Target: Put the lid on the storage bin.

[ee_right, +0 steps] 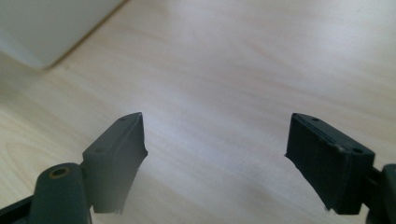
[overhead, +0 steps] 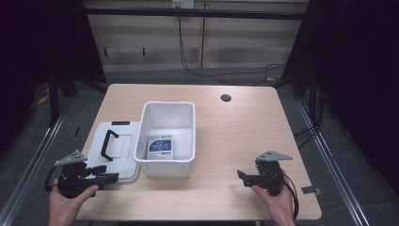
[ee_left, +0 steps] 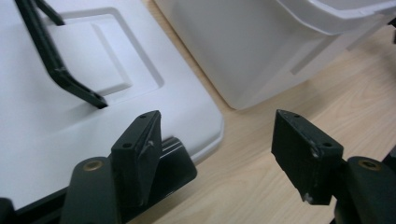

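A light wooden table (overhead: pixel 244 141) stands on a grey floor (overhead: pixel 28 155), with a small dark round hole (overhead: pixel 226 98) near its far edge. Behind it runs a pale panelled wall (overhead: pixel 235 42) — black cables (overhead: pixel 226 73) hang down it and trail across the floor. Dark curtains (overhead: pixel 362 70) close off both sides. Metal rails (overhead: pixel 324 150) flank the table — light falls evenly from above.

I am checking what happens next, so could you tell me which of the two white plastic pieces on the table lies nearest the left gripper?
The flat lid with the black handle; the left gripper is at its near corner, while the open bin stands farther right.
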Demonstrator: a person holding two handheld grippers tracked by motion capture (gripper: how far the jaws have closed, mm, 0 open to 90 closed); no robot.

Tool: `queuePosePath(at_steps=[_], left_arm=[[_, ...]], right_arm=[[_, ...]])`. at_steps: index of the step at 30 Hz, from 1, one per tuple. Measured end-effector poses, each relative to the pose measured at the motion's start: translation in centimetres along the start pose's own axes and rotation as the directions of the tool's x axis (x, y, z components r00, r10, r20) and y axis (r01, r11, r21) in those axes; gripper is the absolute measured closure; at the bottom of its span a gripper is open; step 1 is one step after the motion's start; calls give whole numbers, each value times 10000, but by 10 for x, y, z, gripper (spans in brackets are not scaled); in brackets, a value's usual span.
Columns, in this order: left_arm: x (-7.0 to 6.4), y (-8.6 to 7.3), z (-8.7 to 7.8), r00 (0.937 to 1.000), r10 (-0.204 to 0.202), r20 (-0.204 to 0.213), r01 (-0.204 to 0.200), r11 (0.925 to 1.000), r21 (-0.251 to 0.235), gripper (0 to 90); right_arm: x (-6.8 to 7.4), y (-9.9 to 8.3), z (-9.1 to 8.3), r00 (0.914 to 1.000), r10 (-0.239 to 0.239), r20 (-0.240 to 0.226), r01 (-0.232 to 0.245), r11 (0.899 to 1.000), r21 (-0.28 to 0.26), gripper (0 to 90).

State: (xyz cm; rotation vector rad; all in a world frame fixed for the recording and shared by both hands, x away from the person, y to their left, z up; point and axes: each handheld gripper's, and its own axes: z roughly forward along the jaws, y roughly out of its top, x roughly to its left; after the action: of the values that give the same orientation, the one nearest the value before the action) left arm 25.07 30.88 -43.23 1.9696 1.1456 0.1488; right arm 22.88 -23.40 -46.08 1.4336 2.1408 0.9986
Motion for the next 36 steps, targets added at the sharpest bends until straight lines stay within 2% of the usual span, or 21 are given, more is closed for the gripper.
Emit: queuePosePath(at_steps=[1, 4, 5, 6, 7, 9, 12, 14, 16, 19, 20, 21, 22, 23, 24, 25, 26, 30, 31, 33, 36], left_arm=[[0, 0, 0, 9995, -61, -322, 67, 9998, 180, 330], [-1, -1, 0, 9997, -90, -228, 95, 9997, 214, 334], [0, -1, -1, 9999, -67, -91, 68, 9999, 151, 381], [0, -1, -1, 9999, -67, -91, 68, 9999, 151, 414], [0, -1, -2, 9998, -181, 26, 181, 9998, -74, 448], [0, -1, -2, 9996, -254, -121, 252, 9995, -165, 492], [0, 1, -2, 9990, -436, -124, 433, 9988, -243, 537], [1, 2, -3, 9988, -488, -93, 485, 9986, -224, 537], [2, 7, -5, 9971, -733, -209, 731, 9973, -94, 540], [4, 11, -8, 9961, -834, -291, 833, 9965, -65, 526], [6, 15, -11, 9945, -940, -468, 945, 9955, 71, 526], [7, 18, -12, 9937, -870, -706, 890, 9957, 245, 520], [7, 18, -12, 9937, -870, -706, 890, 9957, 245, 500], [7, 22, -14, 9929, -697, -968, 748, 9959, 504, 500], [8, 24, -15, 9940, -588, -921, 643, 9963, 578, 491], [10, 27, -16, 9941, -654, -865, 711, 9954, 646, 491], [11, 31, -18, 9919, -712, -1055, 789, 9944, 708, 482], [13, 43, -21, 9898, -776, -1191, 895, 9911, 982, 487], [13, 46, -20, 9884, -794, -1295, 933, 9901, 1052, 484], [10, 51, -19, 9821, -593, -1788, 815, 9895, 1194, 412], [9, 60, -17, 9844, -646, -1639, 901, 9840, 1535, 393]], right_arm=[[0, -1, -3, 9999, 90, -111, -92, 9998, -195, 190], [1, -3, -8, 9999, -13, -170, 6, 9991, -425, 229], [3, -5, -12, 9999, -154, -47, 151, 9976, -672, 250], [3, -5, -13, 9999, -97, 38, 100, 9970, -763, 260], [4, -6, -14, 9998, -51, 172, 67, 9958, -916, 265], [5, -6, -16, 9997, 44, 235, -17, 9935, -1142, 268], [7, -5, -18, 9998, 169, 125, -153, 9925, -1216, 276], [9, -5, -19, 9997, 219, 139, -201, 9925, -1207, 276], [14, -4, -20, 9998, 106, 157, -87, 9936, -1126, 276], [20, -3, -22, 9999, -48, 105, 60, 9930, -1181, 276], [23, -3, -22, 10000, -22, 71, 30, 9929, -1192, 276], [24, -3, -22, 10000, -20, 24, 23, 9930, -1184, 276], [24, -3, -22, 10000, -20, 24, 23, 9930, -1184, 276], [27, -3, -21, 9996, 123, -255, -149, 9944, -1050, 291], [27, -3, -20, 9994, 94, -320, -125, 9950, -993, 295], [27, -3, -20, 9994, 94, -320, -125, 9950, -993, 295], [28, -3, -20, 9992, 113, -374, -147, 9957, -914, 304], [26, -3, -21, 9993, 124, -346, -158, 9949, -992, 304], [26, -3, -21, 9993, 170, -343, -202, 9951, -971, 304], [25, -3, -21, 9994, 216, -272, -242, 9949, -983, 304], [25, -3, -21, 9995, 202, -260, -226, 9951, -959, 303]])
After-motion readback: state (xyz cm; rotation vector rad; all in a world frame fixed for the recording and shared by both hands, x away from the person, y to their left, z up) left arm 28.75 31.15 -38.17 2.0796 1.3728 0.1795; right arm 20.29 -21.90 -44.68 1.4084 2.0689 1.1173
